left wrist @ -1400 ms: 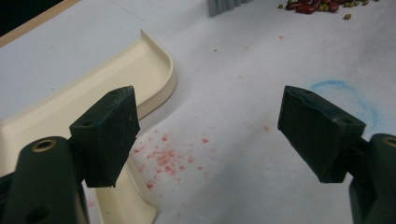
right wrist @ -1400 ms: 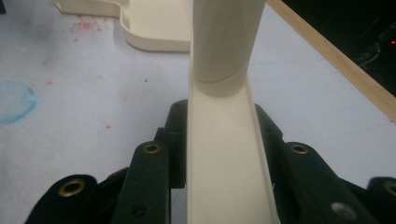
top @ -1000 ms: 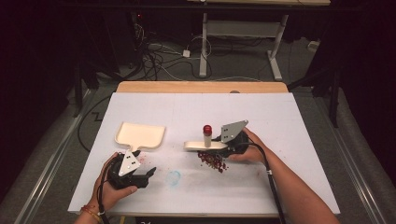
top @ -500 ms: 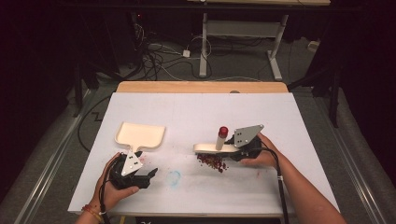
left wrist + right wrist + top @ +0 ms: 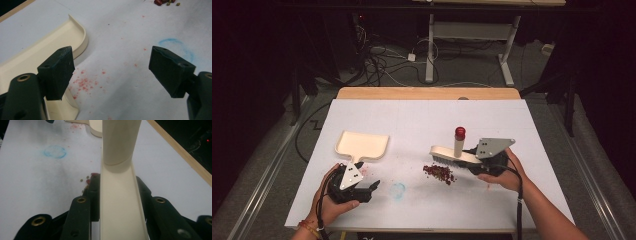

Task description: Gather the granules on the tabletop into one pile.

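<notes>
A: Start big. What is on the white table point(image 5: 422, 120), taking the dustpan as landmark?

B: The cream dustpan point(image 5: 362, 146) lies flat. The cream brush point(image 5: 452, 156), with its upright red-capped handle, is well to the right of the dustpan, clamped in the right gripper point(image 5: 116, 187), jaws pressed on both sides of its back.

A: And the left gripper point(image 5: 110, 72)?

B: Just beside the dustpan's handle, jaws wide apart, nothing between them.

A: Smaller things?

B: A pile of red crumbs point(image 5: 439, 172) lies right of the dustpan, just under the brush; a faint blue ring point(image 5: 398, 190) lies between.
</notes>
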Motion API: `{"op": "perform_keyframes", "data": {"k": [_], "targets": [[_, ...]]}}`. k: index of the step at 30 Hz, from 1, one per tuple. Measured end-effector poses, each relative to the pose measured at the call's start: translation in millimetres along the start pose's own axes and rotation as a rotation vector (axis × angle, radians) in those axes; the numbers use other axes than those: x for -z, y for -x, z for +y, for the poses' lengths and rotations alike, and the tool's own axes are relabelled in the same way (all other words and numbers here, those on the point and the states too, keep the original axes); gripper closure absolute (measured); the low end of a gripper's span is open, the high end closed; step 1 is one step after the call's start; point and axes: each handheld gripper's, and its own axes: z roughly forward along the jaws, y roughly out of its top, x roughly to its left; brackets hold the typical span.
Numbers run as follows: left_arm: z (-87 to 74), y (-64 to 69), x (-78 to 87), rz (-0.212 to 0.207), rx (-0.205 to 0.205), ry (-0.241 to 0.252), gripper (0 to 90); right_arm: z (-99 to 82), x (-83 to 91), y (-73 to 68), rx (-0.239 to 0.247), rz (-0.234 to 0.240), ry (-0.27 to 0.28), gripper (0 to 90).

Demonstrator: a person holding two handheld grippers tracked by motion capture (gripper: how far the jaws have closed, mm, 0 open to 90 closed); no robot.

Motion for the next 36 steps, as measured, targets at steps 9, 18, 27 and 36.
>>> {"op": "perform_keyframes", "data": {"k": [9, 18, 27, 36], "targets": [[3.0, 3.4, -1.3, -0.004, -0.019, -0.001, 19.9, -26.7, 48.4, -26.9, -0.093, -0.047, -0.064, 67.6], [6.1, 4.2, -5.3, -0.015, -0.029, 0.000, 19.9, -44.3, 48.1, -31.5, -0.137, -0.028, -0.144, 67.7], [5.9, 3.4, -4.6, -0.018, -0.031, 0.004, 19.9, -25.0, 22.3, -37.2, -0.124, -0.026, -0.144, 67.7], [3.9, 2.6, -2.1, -0.015, -0.024, 0.006, 19.9, -18.3, 29.1, -35.8, -0.105, -0.058, -0.101, 67.6]]}}
